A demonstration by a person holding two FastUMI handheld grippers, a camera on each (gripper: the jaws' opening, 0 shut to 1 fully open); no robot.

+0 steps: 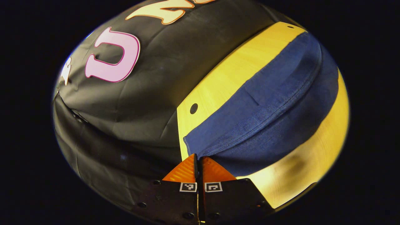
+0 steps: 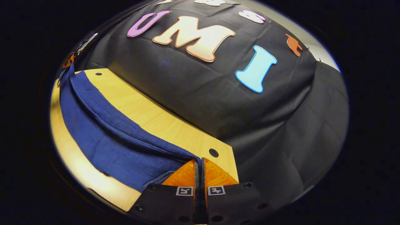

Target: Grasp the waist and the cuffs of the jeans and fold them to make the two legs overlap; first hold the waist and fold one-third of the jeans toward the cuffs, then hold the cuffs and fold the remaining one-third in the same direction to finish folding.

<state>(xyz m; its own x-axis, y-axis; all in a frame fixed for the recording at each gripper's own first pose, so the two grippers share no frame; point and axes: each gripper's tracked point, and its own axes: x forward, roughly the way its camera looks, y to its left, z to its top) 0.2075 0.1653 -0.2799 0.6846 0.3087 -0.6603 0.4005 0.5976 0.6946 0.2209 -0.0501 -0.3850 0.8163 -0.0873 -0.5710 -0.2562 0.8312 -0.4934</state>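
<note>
You are working over a pale wooden table (image 1: 225, 78), which is standing against the booth's black cloth wall (image 1: 150, 93) and showing a small dark hole (image 1: 193, 108) near its corner. The jeans (image 1: 265, 103) are lying across that table as one long blue band, with one layer resting on another and a raised fold running along their length (the seam stitching is showing along it). In the right gripper view the same jeans (image 2: 103, 137) are stretching away toward the far left, beside another hole (image 2: 213, 152) in the table (image 2: 156, 118).

Your left gripper (image 1: 198, 161) is sitting at one end of the band, its jaws drawn nearly together with the denim edge running into the thin gap; it seems to be pinching the cloth. Your right gripper (image 2: 198, 165) is at the other end, jaws likewise close together, with the fold of the jeans apparently caught between them, though the exact contact is hard to make out.
</note>
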